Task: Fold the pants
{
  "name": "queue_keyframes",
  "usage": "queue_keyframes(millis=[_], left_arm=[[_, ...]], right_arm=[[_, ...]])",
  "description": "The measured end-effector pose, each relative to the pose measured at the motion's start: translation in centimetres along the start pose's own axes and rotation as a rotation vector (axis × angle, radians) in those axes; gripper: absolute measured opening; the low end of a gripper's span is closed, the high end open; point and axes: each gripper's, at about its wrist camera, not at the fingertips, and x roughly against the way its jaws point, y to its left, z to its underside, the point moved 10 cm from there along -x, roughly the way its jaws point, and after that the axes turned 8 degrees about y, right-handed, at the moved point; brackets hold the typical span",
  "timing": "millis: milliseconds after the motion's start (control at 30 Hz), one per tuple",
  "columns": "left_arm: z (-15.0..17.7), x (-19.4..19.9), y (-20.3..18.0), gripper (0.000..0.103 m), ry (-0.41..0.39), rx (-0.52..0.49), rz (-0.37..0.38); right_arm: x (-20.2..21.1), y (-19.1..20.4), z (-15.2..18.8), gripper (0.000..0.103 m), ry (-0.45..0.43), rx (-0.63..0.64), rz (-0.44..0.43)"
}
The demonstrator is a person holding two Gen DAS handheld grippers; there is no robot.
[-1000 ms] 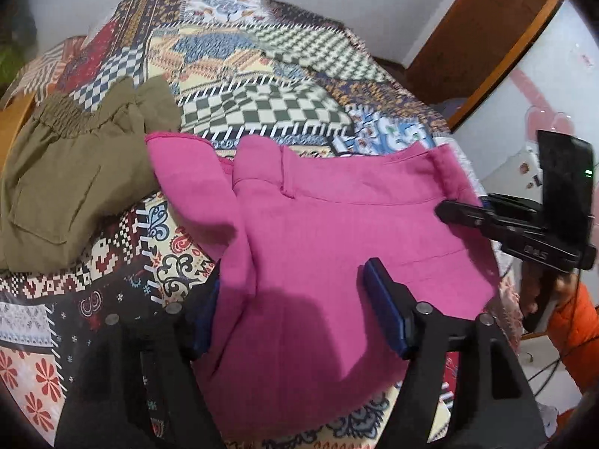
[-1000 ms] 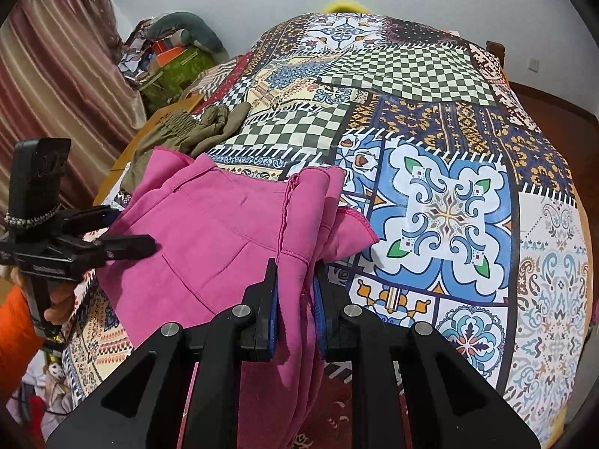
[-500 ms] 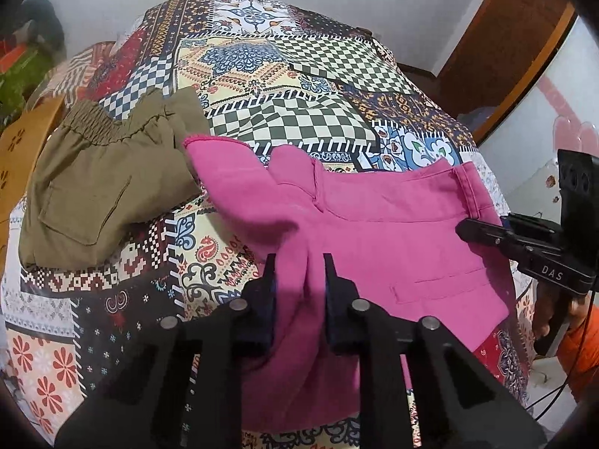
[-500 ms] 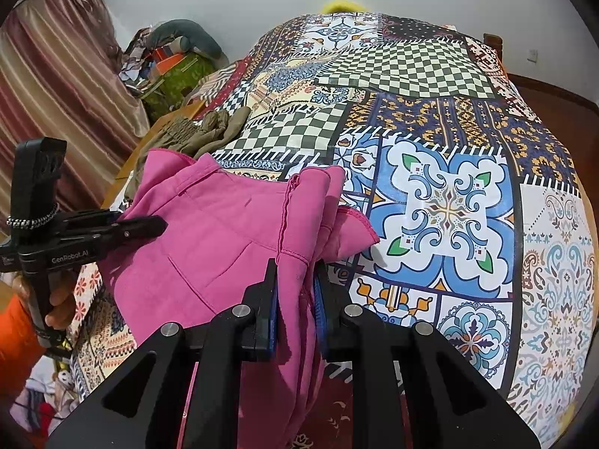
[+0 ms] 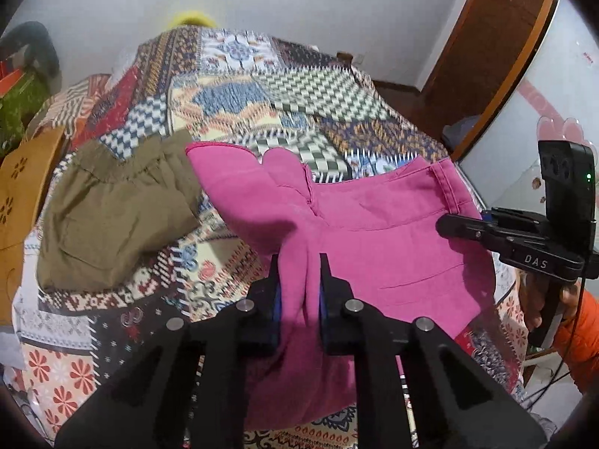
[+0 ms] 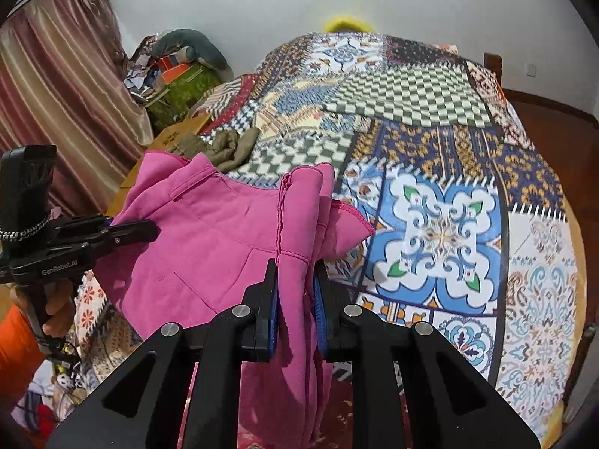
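On the near edge of a bed (image 6: 441, 119) spread with a patchwork-patterned cover, I hold a pair of pink pants (image 5: 359, 217) by two points, one in each hand. My left hand-held gripper (image 5: 298, 292) has its jaws closing narrowly on a bunched ridge of the pink cloth, the blue pads (image 5: 277, 301) pressing it from both sides. My right hand-held gripper (image 6: 295, 299) is clamped just as narrowly on another gathered fold, near a stitched hem edge that stands up above the jaws. Between the two grips the garment is raised off the cover and sags, its lower part draping down over the bed's near side. The waistband (image 5: 443, 181) runs along the far right edge in the left wrist view, where my right hand-held gripper reaches in from the side. A pocket seam shows on the flat panel between the two grips. Beside the pink pair, to its left and just touching its far corner in the left wrist view, lie olive-green pants (image 5: 112, 217), folded on the cover. An orange sleeve (image 6: 18, 344) shows at the frame edge behind the left hand-held gripper's handle.
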Motion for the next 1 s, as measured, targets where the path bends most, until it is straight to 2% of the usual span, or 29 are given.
queue_keyframes(millis=[133, 467, 800, 1000], left_arm=[[-0.9, 2.5, 1.0, 0.015, -0.039, 0.018, 0.026], [-2.1, 7.8, 6.3, 0.015, -0.126, 0.051, -0.022], [-2.4, 10.2, 13.5, 0.015, -0.162, 0.11, -0.069], [-2.5, 9.8, 18.1, 0.015, -0.158, 0.163, -0.048]], right_arm=[[1.4, 1.6, -1.7, 0.014, -0.036, 0.021, 0.004], [2.1, 7.7, -6.1, 0.014, -0.102, 0.119, 0.003], [-2.0, 13.1, -9.8, 0.014, -0.099, 0.162, -0.044], [-5.1, 15.3, -11.4, 0.014, -0.077, 0.177, -0.065]])
